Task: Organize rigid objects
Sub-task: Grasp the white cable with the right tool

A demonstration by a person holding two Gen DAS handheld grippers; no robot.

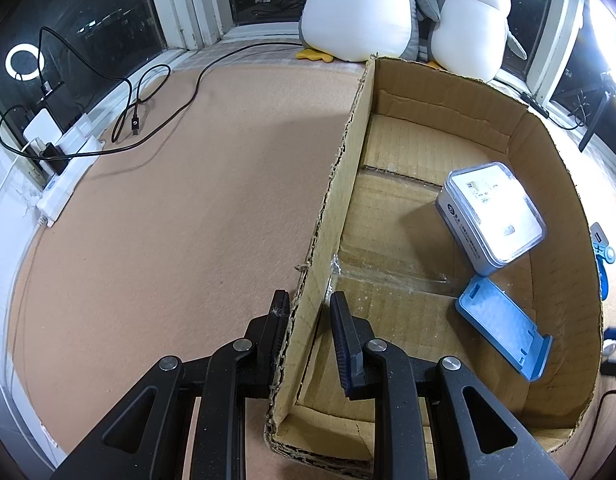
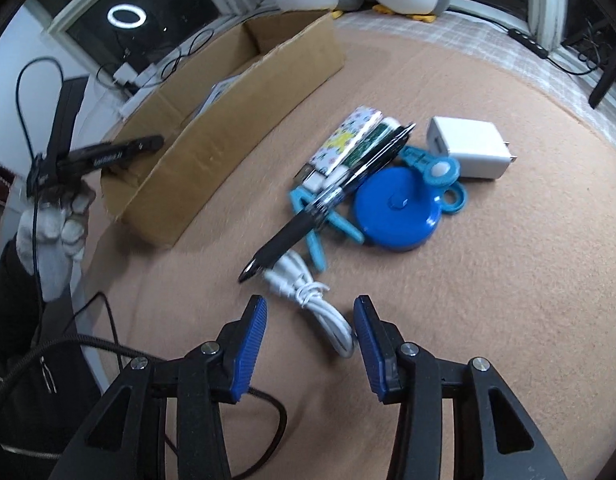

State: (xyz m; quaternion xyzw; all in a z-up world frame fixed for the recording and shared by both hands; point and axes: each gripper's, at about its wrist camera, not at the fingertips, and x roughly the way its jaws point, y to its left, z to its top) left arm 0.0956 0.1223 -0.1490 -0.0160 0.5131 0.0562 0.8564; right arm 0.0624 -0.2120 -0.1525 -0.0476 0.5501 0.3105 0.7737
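1. Two grippers: left gripper (image 1: pixel 308 312) clamped on the cardboard box (image 1: pixel 332 216) wall; right gripper (image 2: pixel 310 320) parted, gripping nothing, straddling the white cable (image 2: pixel 324 312)
2. Black pen (image 2: pixel 332 200) lies on the pile beside the box, long axis diagonal, tip toward the right gripper

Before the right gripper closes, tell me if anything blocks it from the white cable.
Nothing visible does. The white cable lies on the mat between the right gripper fingers, which are not touching it. The black pen lies beyond, its tip near the cable's far end, outside the fingers.
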